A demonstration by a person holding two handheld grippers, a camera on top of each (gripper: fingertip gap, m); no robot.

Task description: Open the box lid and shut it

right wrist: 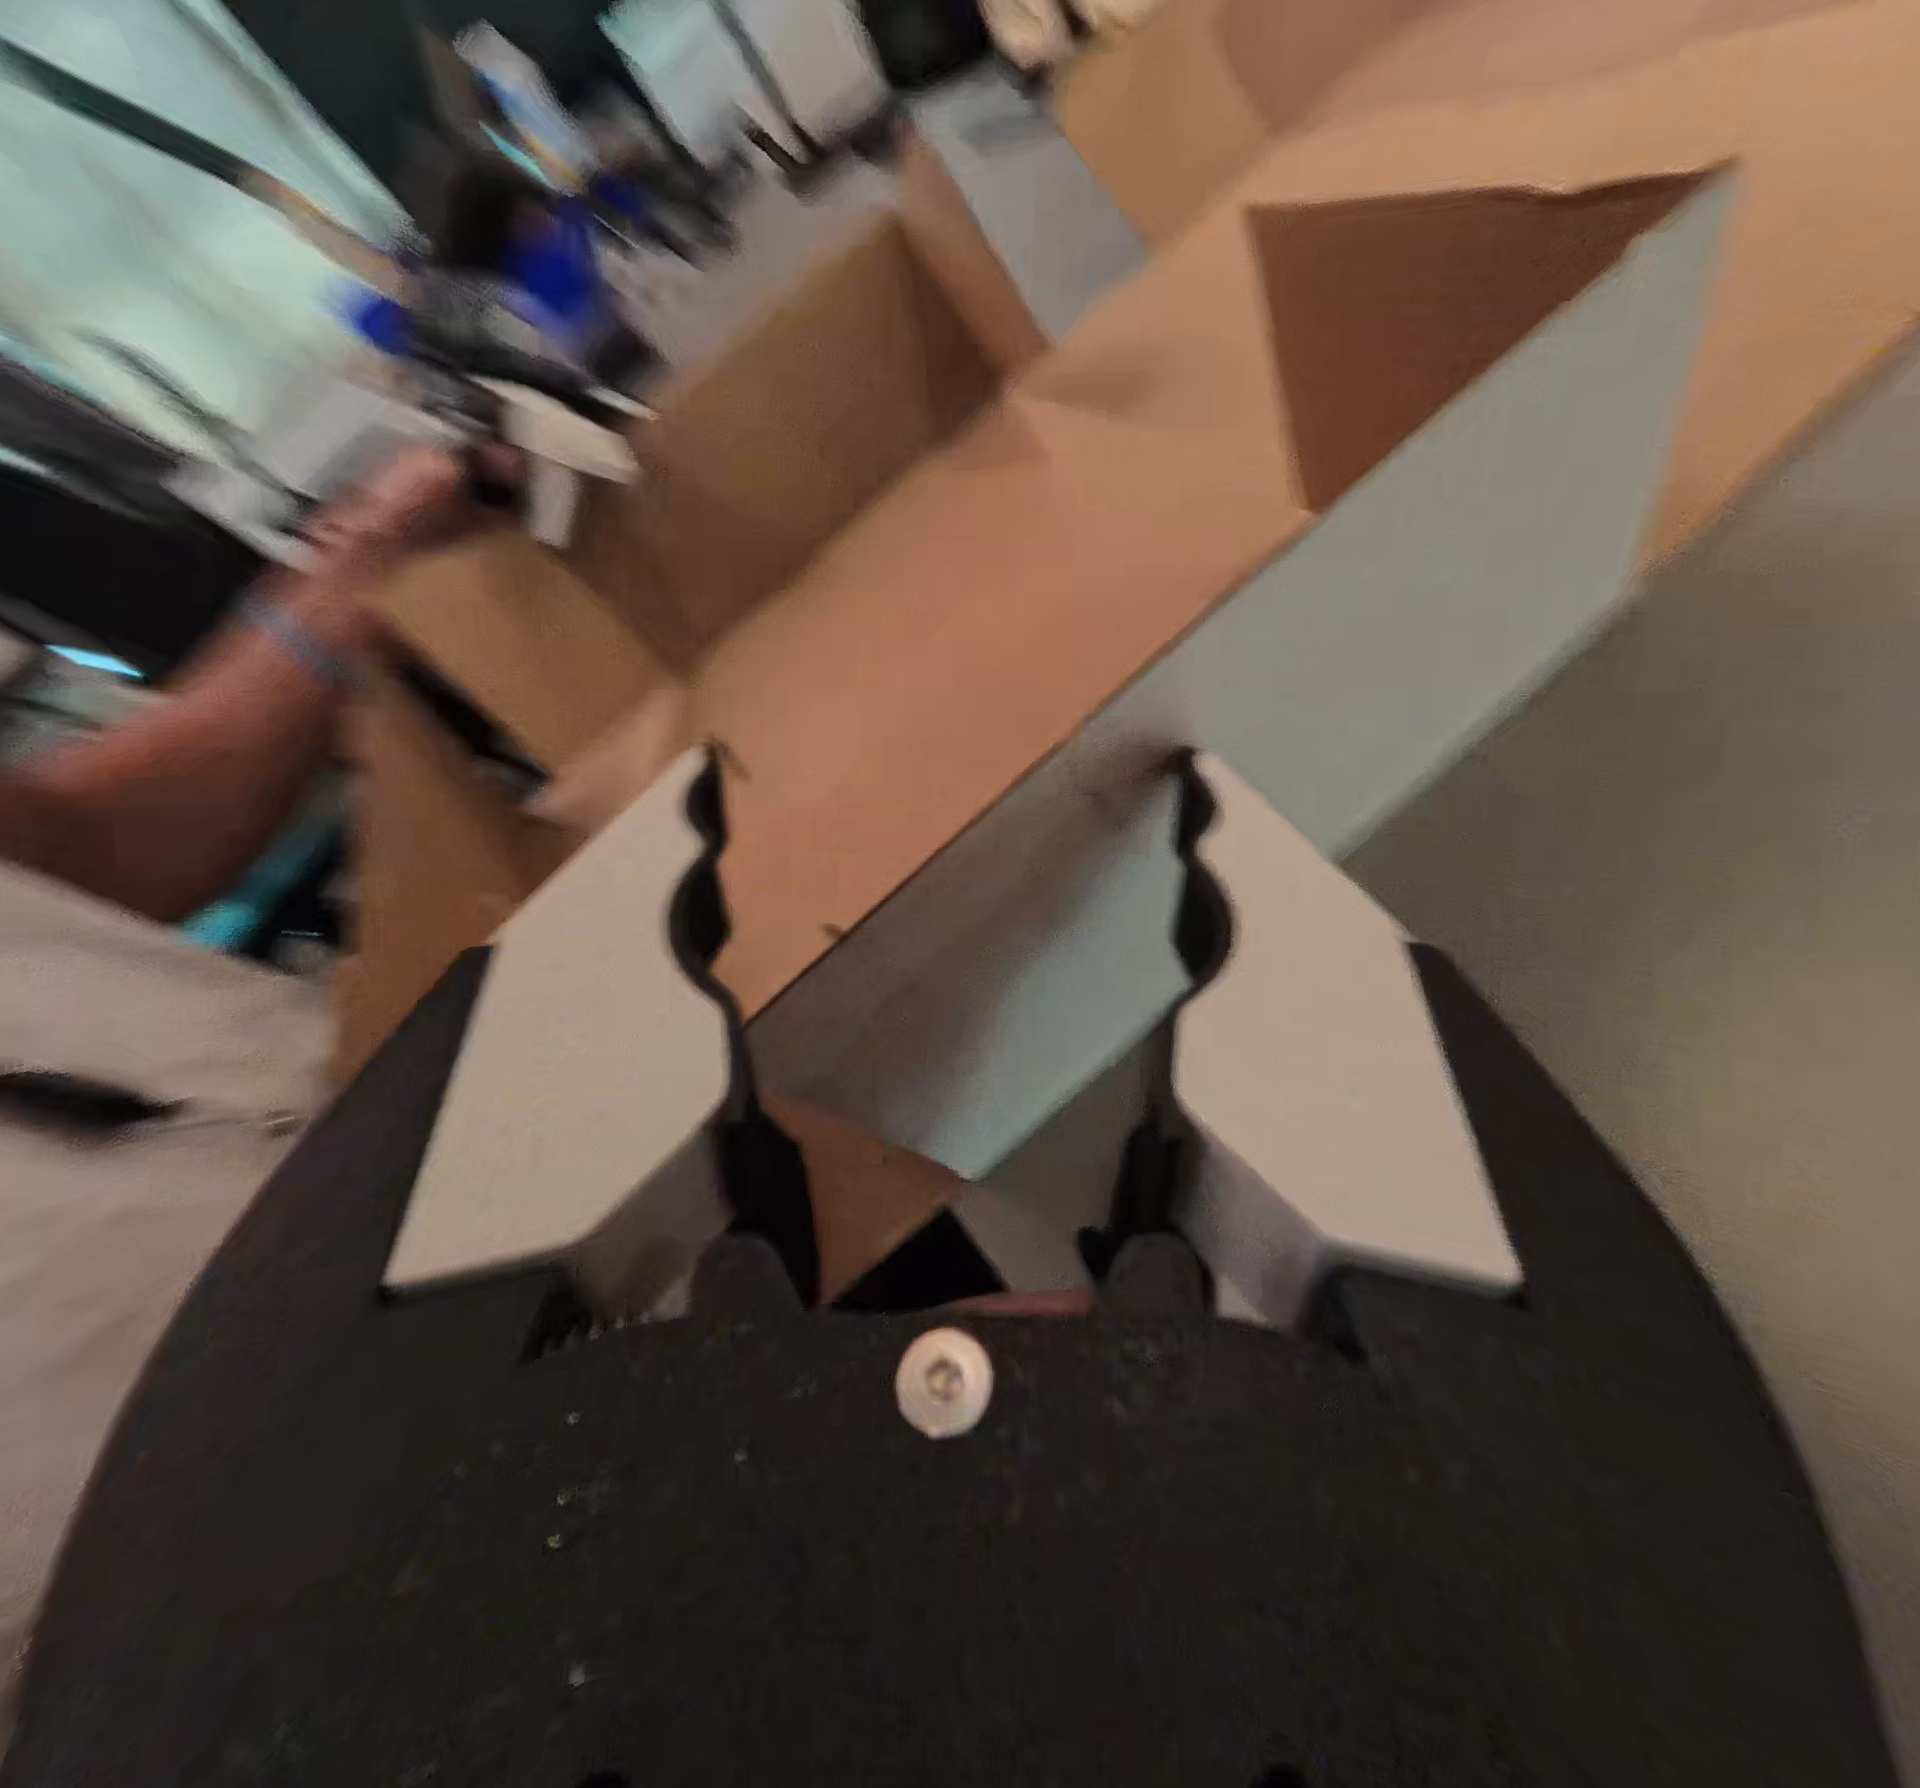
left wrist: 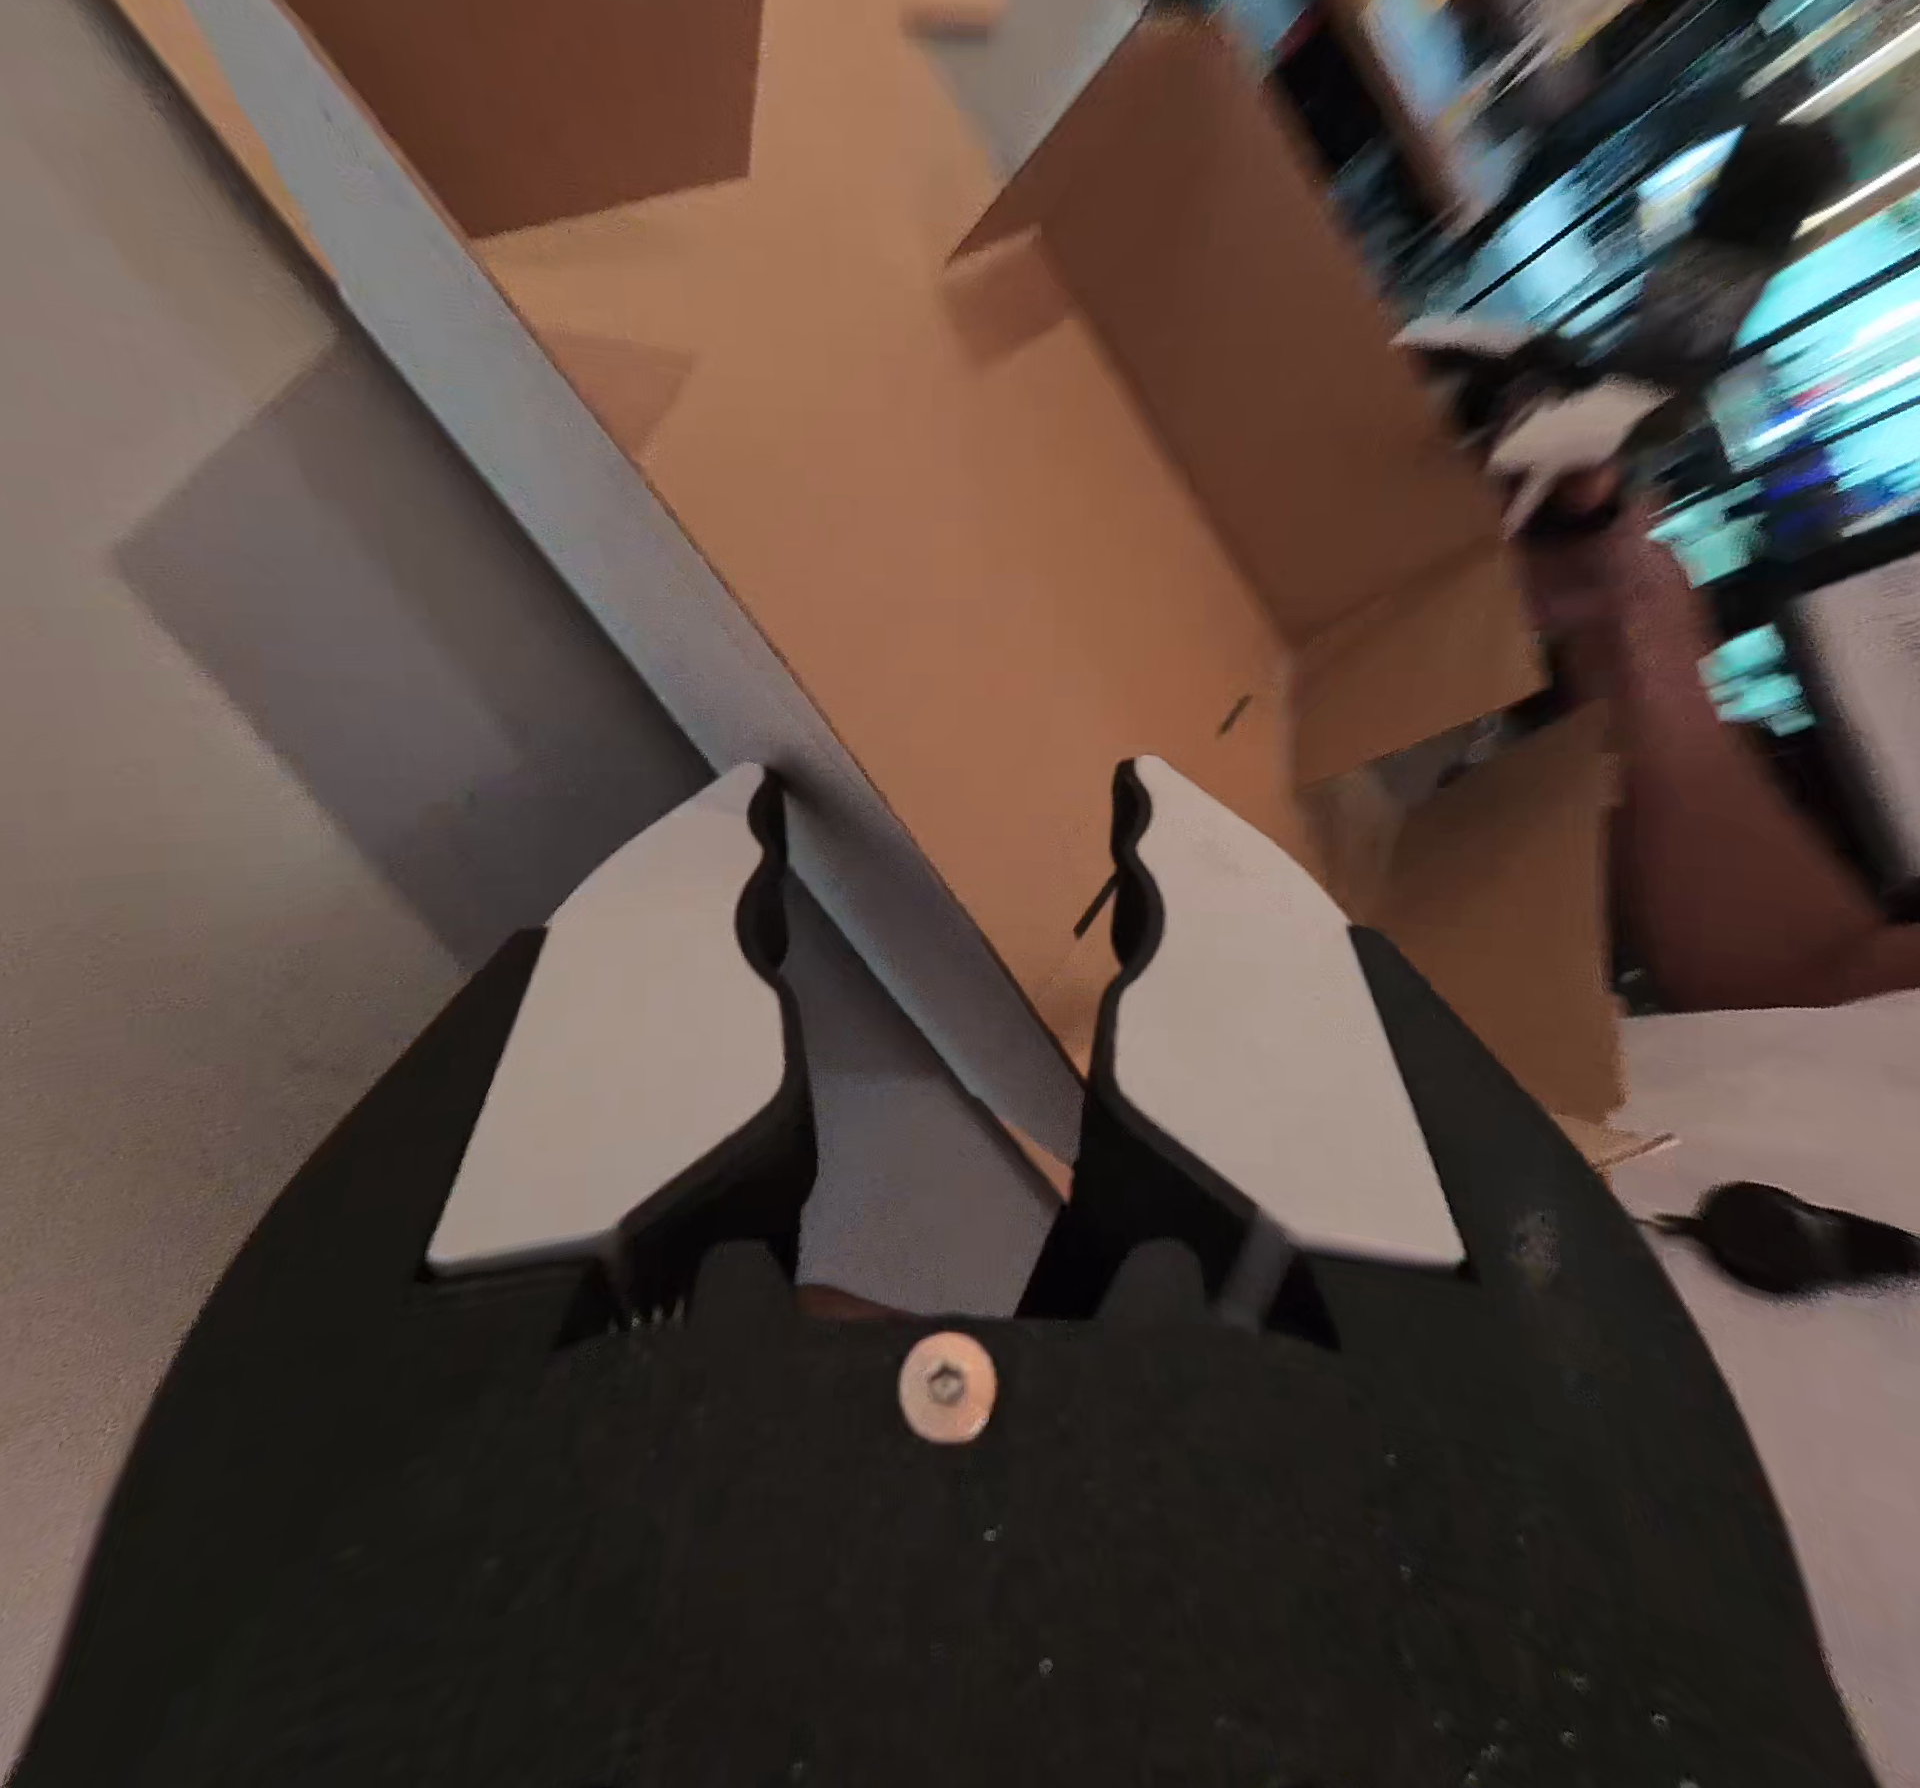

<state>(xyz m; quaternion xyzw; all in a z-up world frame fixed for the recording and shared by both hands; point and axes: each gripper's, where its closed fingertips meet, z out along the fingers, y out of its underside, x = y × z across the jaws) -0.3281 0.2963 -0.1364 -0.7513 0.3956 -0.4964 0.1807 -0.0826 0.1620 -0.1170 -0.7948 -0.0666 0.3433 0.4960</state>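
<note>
The lid [left wrist: 582, 450] runs between the fingers of both grippers, its white front flap edge crossing each gap on a slant, with the brown inside of the box [left wrist: 987, 595] beyond. The left gripper [left wrist: 940, 782] stands parted around the flap: its left finger touches the white face, the right one is clear of it. The right gripper [right wrist: 945, 767] is likewise spread, the flap [right wrist: 1247, 730] lying across its gap (contact is too blurred to judge). The flap's long axis runs from one gripper to the other, so both are equally near, and the lid will likely swing about the far hinge.
</note>
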